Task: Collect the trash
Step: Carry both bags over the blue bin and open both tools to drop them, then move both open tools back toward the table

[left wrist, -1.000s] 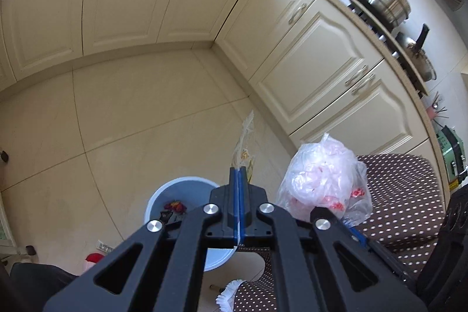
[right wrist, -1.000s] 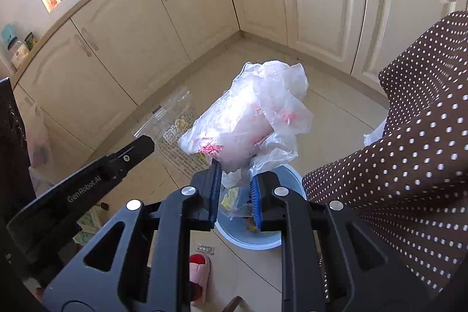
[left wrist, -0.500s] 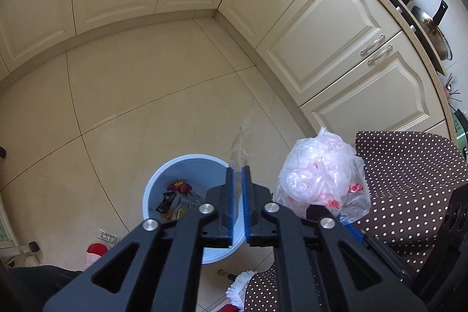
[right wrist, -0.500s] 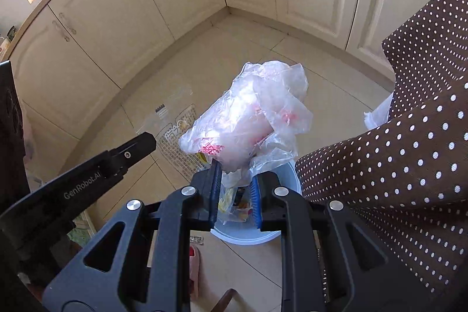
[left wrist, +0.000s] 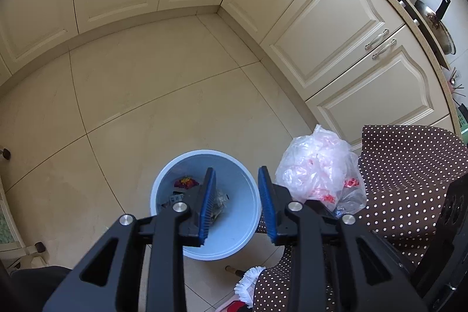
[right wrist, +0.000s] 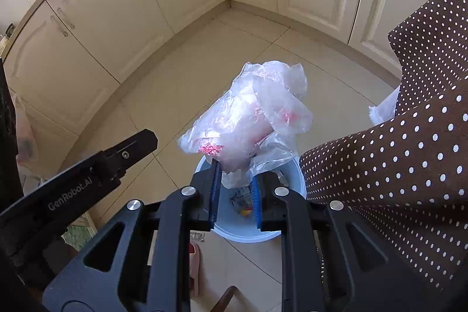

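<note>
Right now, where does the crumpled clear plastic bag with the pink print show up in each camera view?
Left wrist view: the plastic bag sits right of centre, beside the open left gripper, in front of the polka-dot fabric.
Right wrist view: the bag fills the centre, pinched in the right gripper.
Shared landmark: the light blue bin below both grippers.

Pale blue bin [left wrist: 247, 236], brown white-dotted fabric [right wrist: 409, 165], cream cabinets [left wrist: 336, 19], pink-tinged clear bag [right wrist: 248, 119].
</note>
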Demonstrator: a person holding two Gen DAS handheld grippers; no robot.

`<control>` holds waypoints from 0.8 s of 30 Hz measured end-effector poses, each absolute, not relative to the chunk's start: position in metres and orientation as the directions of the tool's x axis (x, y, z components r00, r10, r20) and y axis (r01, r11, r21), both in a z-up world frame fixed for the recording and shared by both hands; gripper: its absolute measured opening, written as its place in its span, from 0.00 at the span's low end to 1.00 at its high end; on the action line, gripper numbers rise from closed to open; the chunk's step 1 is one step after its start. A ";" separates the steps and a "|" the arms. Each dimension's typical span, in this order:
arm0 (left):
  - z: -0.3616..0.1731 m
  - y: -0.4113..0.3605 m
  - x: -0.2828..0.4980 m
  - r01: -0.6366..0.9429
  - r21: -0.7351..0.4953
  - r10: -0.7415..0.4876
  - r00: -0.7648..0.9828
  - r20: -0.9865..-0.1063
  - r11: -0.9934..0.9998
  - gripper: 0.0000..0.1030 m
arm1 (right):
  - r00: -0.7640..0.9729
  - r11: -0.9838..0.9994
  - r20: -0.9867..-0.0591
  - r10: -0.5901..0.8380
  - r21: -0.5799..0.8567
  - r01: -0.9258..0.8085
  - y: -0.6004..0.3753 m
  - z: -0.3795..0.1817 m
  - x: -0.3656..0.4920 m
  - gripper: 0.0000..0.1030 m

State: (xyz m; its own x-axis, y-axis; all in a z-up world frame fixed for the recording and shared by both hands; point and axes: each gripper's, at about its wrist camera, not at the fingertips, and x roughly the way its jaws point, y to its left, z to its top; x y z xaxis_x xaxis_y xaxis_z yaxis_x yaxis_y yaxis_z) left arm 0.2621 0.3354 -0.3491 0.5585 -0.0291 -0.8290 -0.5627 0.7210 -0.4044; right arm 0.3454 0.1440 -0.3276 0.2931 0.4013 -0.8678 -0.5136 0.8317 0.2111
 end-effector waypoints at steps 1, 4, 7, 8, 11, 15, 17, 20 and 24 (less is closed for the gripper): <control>-0.349 0.336 0.262 -0.563 -0.403 -0.028 0.557 -0.830 0.722 0.29 | 0.291 0.831 -0.869 0.401 0.212 -0.514 0.145 -0.329 0.346 0.19; -0.350 0.339 0.259 -0.572 -0.397 -0.024 0.550 -0.835 0.718 0.29 | 0.287 0.830 -0.869 0.403 0.214 -0.516 0.146 -0.330 0.346 0.21; -0.348 0.338 0.260 -0.578 -0.394 -0.020 0.546 -0.838 0.715 0.29 | 0.285 0.828 -0.867 0.409 0.220 -0.516 0.146 -0.331 0.346 0.21; -0.347 0.337 0.260 -0.578 -0.393 -0.020 0.546 -0.838 0.715 0.29 | 0.288 0.829 -0.867 0.407 0.218 -0.515 0.147 -0.330 0.346 0.21; -0.343 0.336 0.259 -0.577 -0.390 -0.012 0.549 -0.836 0.717 0.29 | 0.296 0.830 -0.863 0.409 0.216 -0.514 0.147 -0.327 0.345 0.22; -0.333 0.336 0.254 -0.570 -0.395 -0.008 0.563 -0.827 0.721 0.29 | 0.316 0.830 -0.856 0.410 0.207 -0.518 0.145 -0.317 0.342 0.22; -0.328 0.335 0.251 -0.569 -0.394 -0.002 0.568 -0.823 0.722 0.29 | 0.326 0.830 -0.851 0.412 0.203 -0.519 0.144 -0.311 0.339 0.22; -0.318 0.332 0.245 -0.560 -0.397 0.001 0.580 -0.815 0.727 0.29 | 0.345 0.830 -0.840 0.418 0.200 -0.521 0.140 -0.298 0.333 0.22; -0.291 0.325 0.234 -0.541 -0.407 0.013 0.613 -0.790 0.736 0.29 | 0.381 0.828 -0.819 0.430 0.189 -0.528 0.133 -0.273 0.322 0.22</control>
State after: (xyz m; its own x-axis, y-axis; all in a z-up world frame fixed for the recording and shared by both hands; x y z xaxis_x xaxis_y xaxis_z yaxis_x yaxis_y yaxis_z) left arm 0.2338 0.3251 -0.2907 0.6126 0.0127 -0.7903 -0.5406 0.7361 -0.4072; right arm 0.3215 0.1328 -0.2730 0.3809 0.4297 -0.8187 -0.5280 0.8280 0.1889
